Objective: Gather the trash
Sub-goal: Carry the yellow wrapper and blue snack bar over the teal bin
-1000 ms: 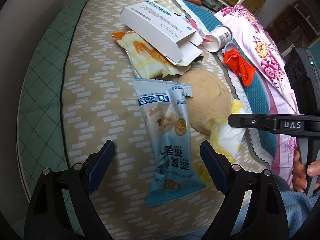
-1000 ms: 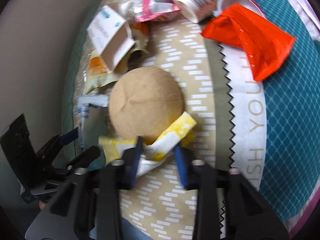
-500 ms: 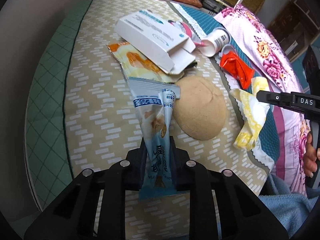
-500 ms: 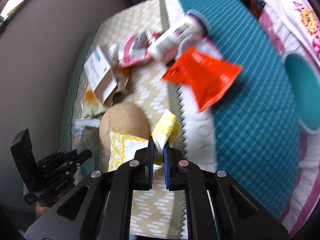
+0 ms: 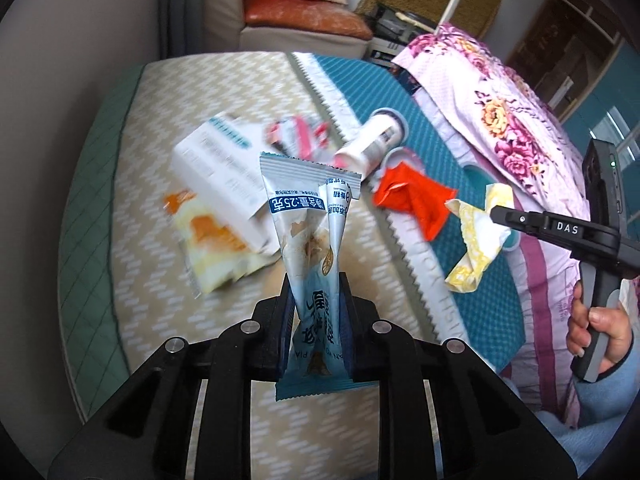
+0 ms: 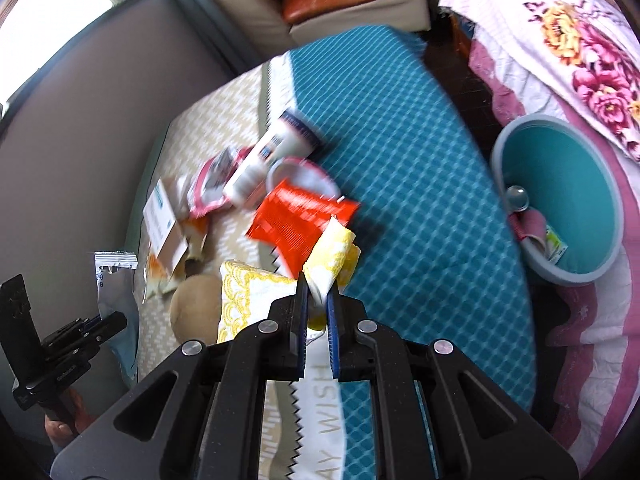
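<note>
My left gripper [image 5: 315,312] is shut on a light blue snack wrapper [image 5: 310,232], which stands up between the pads, lifted off the table. My right gripper [image 6: 317,312] is shut on a yellow and white wrapper [image 6: 332,258]; the left wrist view shows that wrapper [image 5: 478,236] hanging from the jaws above the teal cloth. On the table lie an orange-red wrapper [image 6: 298,224], a white tube-shaped cup [image 6: 272,160], a pink wrapper [image 6: 210,184], a white carton [image 5: 218,170], an orange and yellow wrapper [image 5: 212,248] and a round tan bun [image 6: 196,308].
A teal bin [image 6: 560,196] with some trash inside stands at the right, beside the table. A floral pink cloth [image 5: 508,120] lies at the right edge. A sofa with an orange cushion [image 5: 304,24] is behind the table. A hand [image 5: 592,328] holds the right gripper's handle.
The left gripper closed on the blue wrapper and lifted it off the table. The right gripper pulled the yellow wrapper off the bun and carried it up and to the right.
</note>
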